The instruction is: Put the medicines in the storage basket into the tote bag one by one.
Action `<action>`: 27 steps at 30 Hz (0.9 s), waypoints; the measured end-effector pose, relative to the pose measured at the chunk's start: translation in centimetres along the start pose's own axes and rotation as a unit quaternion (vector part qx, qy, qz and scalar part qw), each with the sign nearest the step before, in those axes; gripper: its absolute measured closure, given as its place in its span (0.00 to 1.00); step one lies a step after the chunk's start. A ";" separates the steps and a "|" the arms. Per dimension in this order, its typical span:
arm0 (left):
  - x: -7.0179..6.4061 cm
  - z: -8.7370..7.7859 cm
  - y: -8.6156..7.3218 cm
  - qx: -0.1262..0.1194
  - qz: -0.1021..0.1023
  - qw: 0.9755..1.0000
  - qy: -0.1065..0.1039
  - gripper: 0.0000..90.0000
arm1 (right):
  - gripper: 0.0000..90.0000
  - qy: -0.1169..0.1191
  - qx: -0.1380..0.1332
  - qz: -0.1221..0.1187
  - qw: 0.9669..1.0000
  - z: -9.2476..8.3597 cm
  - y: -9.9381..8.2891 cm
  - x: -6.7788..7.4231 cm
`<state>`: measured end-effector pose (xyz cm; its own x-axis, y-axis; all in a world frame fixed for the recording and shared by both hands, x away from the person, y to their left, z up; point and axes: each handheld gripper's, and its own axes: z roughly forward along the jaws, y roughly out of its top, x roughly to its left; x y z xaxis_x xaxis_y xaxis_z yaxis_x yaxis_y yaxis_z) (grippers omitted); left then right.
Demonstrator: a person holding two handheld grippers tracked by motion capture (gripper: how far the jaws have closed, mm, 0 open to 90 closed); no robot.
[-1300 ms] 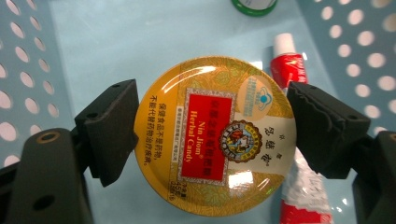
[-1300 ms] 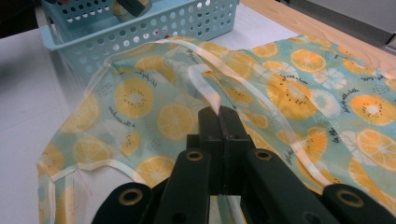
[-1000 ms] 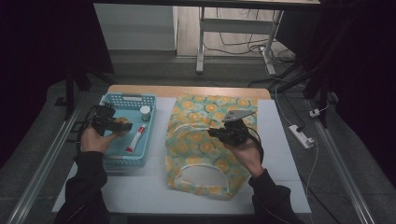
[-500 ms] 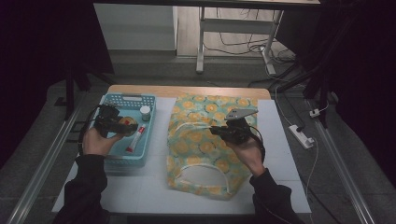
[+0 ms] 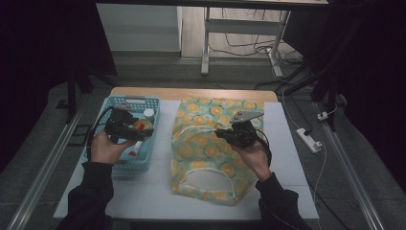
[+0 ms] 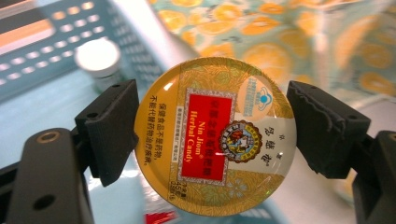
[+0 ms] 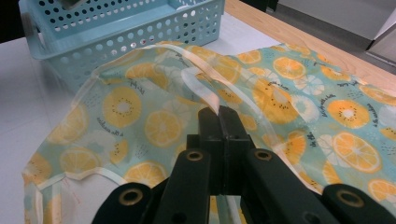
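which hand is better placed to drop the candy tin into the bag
Left. The left gripper already clamps the candy tin between its fingers above the basket, while the right gripper is shut on the bag strap, lifting it.

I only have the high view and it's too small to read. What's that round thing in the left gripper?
Observer: A round yellow candy tin; its lid reads Nin Jiom Herbal Candy.
Operator: Is it gripped squarely?
Observer: The left gripper has one pad on each side of the tin's rim, with the lid facing its camera.
Operator: And what has the right gripper caught?
Observer: The right gripper is shut on the pale trim of the fruit-print bag, lifting a fold of it.
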<state>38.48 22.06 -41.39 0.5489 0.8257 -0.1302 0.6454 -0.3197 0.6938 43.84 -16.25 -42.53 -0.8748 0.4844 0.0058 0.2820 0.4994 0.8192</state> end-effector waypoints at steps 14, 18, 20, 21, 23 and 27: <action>-4.5 -0.2 1.6 -0.011 0.055 0.997 -0.049 0.23 | 1.00 -0.001 0.005 0.001 1.000 0.3 0.1 0.1; -6.2 -0.1 2.0 -0.013 0.075 0.994 -0.080 0.23 | 1.00 0.000 0.004 0.002 1.000 0.3 0.2 0.2; -7.0 -0.1 2.2 -0.011 0.089 0.993 -0.071 0.23 | 1.00 0.000 0.004 0.003 1.000 0.3 0.3 0.2; -7.4 -0.1 2.2 -0.011 0.093 0.993 -0.076 0.23 | 1.00 0.000 0.004 0.003 1.000 0.3 0.3 0.2; -8.0 0.2 2.2 -0.009 0.102 0.991 -0.082 0.23 | 1.00 0.001 0.003 0.003 1.000 0.2 0.3 0.3; -9.2 1.2 2.2 -0.001 0.116 0.988 -0.098 0.23 | 1.00 0.001 0.003 0.003 1.000 0.2 0.3 0.4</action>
<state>35.56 13.21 -39.53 0.7739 0.6251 -0.1018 0.4898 -0.4889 0.7219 43.70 -15.75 -42.43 -0.8743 0.4853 0.0115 0.2893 0.5017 0.8152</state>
